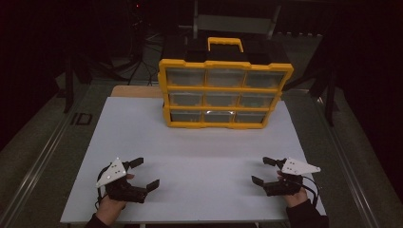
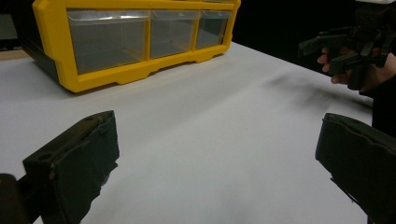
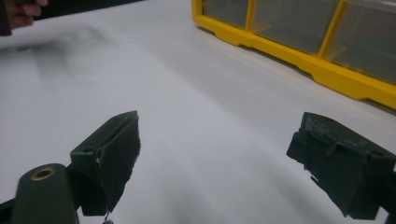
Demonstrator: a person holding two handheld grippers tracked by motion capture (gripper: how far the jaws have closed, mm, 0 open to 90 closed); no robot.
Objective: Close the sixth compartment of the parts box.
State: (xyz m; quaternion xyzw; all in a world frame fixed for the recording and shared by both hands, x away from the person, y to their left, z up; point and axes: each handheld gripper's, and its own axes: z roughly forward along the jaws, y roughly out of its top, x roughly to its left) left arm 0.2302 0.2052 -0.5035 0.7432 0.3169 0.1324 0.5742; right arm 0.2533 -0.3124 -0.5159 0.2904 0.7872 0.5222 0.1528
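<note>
1. Yellow drawer organizer (image 1: 225,92) stands upright at the far middle of the white worktop (image 1: 199,161), carry handle (image 1: 225,43) on top, three rows of three clear drawers facing me.
2. All nine drawers look pushed in flush. I can't tell whether anything is inside them; the fronts glare.
3. My left tool (image 1: 143,172) is at the near left of the worktop, jaws wide, nothing between them. In the left gripper view the organizer (image 2: 130,42) sits well ahead, bare sheet in between.
4. My right tool (image 1: 264,170) is at the near right, jaws also wide and empty. The right gripper view has the organizer's bottom row (image 3: 299,32) off to the upper right, well apart.
5. Judgement: nothing done so far. Neither tool touches the organizer and no loose part lies on the worktop.
6. Left to do, as I read it: the whole job. Reach forward, pick a drawer and pull it.
</note>
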